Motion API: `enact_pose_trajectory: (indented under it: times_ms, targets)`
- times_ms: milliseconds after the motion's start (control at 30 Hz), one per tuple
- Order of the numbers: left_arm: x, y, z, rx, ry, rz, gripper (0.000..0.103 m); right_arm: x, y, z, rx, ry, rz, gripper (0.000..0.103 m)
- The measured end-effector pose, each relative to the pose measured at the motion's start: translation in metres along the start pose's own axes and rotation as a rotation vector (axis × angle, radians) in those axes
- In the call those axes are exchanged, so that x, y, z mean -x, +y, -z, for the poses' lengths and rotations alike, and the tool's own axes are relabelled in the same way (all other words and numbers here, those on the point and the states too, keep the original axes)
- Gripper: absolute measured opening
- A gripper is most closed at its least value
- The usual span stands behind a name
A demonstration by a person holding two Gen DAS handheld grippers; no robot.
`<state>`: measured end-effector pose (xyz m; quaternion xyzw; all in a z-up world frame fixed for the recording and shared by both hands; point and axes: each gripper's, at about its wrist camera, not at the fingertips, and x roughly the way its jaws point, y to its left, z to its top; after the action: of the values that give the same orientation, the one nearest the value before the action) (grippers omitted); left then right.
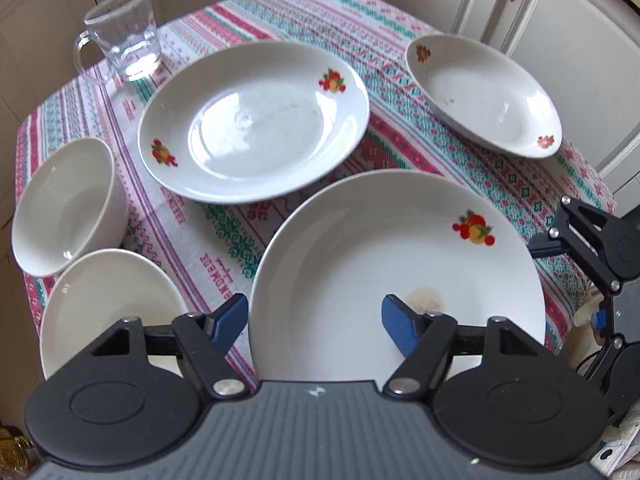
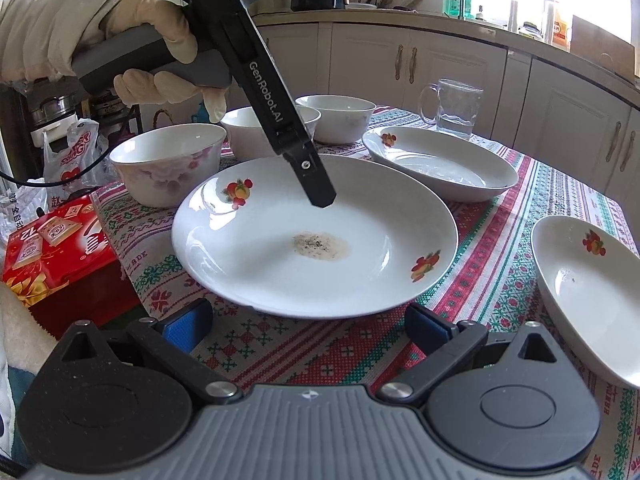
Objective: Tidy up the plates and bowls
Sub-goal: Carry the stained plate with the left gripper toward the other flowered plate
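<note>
A large white plate (image 1: pixel 400 260) with fruit prints and a brown stain in its middle lies nearest on the patterned tablecloth (image 1: pixel 224 236). My left gripper (image 1: pixel 316 320) straddles its near-left rim, one blue pad outside and one over the inside, with a wide gap and no pad pressing. In the right wrist view the left gripper (image 2: pixel 322 196) points down into the same plate (image 2: pixel 312 240). My right gripper (image 2: pixel 308 326) stands open just before that plate's near rim. A second plate (image 1: pixel 256 124) and an oval dish (image 1: pixel 480 96) lie farther back.
Two white bowls (image 1: pixel 68 204) (image 1: pixel 108 304) sit at the table's left edge; the right wrist view shows three bowls (image 2: pixel 168 160) in a row. A glass mug (image 1: pixel 124 36) stands at the far corner. A red box (image 2: pixel 52 248) sits beside the table. Cabinets (image 2: pixel 440 64) line the wall.
</note>
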<state>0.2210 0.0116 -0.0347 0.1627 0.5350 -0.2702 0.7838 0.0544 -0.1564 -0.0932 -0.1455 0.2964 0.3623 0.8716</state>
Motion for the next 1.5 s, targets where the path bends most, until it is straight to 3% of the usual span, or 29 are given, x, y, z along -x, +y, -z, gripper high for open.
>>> enact_pose_trajectory:
  times_ms: [400, 1133, 1500]
  targets:
    - [-0.003, -0.004, -0.010, -0.012, 0.035, 0.013, 0.071, 0.003, -0.002, -0.003, -0.030, -0.012, 0.008, 0.103]
    - [-0.015, -0.009, -0.015, -0.047, 0.094, 0.038, 0.077, 0.000, -0.001, -0.006, -0.012, 0.043, 0.033, 0.103]
    - [-0.006, -0.004, -0.017, -0.009, 0.054, 0.070, 0.070, 0.004, -0.006, -0.009, -0.026, 0.067, 0.024, 0.103]
